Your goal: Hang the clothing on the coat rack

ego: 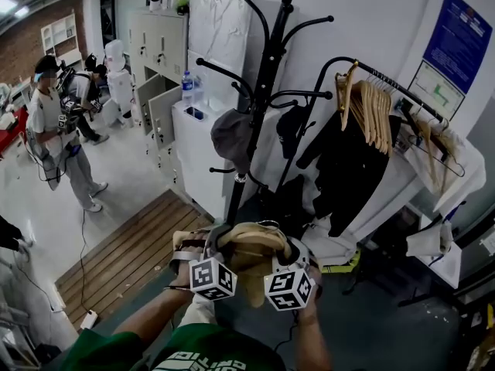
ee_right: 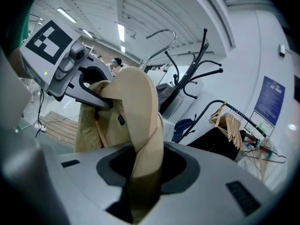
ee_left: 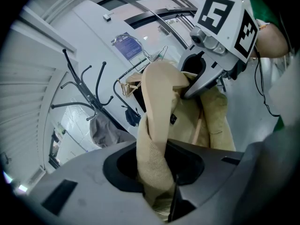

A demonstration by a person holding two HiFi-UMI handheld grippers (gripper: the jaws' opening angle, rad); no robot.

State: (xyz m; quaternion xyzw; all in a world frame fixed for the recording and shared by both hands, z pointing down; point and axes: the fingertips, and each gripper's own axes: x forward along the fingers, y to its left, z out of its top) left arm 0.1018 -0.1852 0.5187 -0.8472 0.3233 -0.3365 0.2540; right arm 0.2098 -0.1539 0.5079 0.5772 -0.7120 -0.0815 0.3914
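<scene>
bright ceiling strip lights (overhead), sharp focus, heavy fisheye distortion, dark vignetted corners.

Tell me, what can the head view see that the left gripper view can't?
Only the head view shows a person standing far off and the wooden floor boards. Only the left gripper view shows the tan clothing squeezed between the left gripper's own jaws. Both show the black coat rack, the clothing, the right gripper and the wooden hangers.
</scene>
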